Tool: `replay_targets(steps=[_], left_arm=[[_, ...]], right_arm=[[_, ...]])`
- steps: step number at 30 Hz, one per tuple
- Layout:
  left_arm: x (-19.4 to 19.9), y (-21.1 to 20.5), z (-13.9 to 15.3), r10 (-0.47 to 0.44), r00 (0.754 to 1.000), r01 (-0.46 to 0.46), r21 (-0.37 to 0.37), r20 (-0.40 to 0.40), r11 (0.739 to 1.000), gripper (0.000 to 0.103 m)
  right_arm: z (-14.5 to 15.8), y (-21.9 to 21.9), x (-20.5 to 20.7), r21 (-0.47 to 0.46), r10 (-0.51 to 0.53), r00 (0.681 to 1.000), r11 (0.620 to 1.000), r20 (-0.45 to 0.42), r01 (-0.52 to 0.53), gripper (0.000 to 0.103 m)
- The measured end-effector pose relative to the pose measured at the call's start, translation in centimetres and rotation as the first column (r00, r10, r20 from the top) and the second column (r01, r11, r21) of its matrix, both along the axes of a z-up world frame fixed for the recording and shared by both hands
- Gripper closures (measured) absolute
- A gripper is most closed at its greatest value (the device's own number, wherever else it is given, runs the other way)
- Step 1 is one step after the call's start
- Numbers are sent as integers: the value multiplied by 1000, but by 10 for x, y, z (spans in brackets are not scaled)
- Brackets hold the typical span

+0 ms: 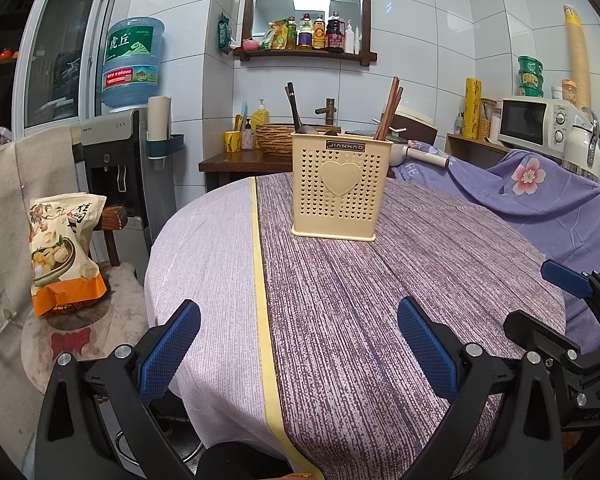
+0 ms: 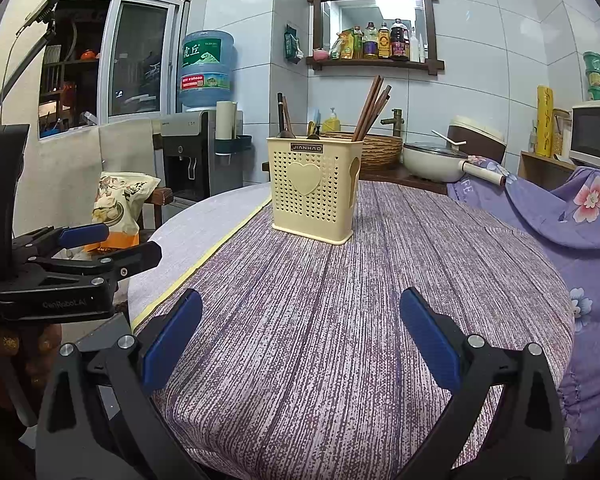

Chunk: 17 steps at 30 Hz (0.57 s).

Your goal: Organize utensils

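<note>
Left gripper (image 1: 299,342), right gripper (image 2: 301,336) wide, empty; only right view shows holder (image 2: 314,190) side cutout.

We see both views evenly lit and sharp, with a ceiling lamp glaring in the mirror (image 1: 308,16). Fisheye bending curves the wall tiles (image 2: 480,40), and the corners go black.

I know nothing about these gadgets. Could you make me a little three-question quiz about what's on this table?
1. True or false: the cream utensil holder lies on its side.
2. What stands in its right compartment: A chopsticks, B forks, C knives?
3. Are the left gripper and right gripper open or shut?

Key: 1 false, it stands upright on the table. 2 A. 3 both open, holding nothing.
</note>
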<state>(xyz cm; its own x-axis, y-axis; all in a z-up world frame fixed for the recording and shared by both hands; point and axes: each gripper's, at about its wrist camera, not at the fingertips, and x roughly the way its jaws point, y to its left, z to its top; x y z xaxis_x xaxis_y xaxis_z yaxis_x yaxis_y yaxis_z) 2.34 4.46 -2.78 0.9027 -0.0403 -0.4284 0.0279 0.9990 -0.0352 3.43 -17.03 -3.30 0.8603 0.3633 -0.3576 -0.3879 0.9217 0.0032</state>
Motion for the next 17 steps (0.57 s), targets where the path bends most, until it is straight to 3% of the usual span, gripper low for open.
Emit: replay_targets(steps=[17], left_arm=[[-3,1,-4,-2,1000,2,-3,2,1000,6]], right_arm=[[0,0,0,1,0,1000,1000,-1,0,6]])
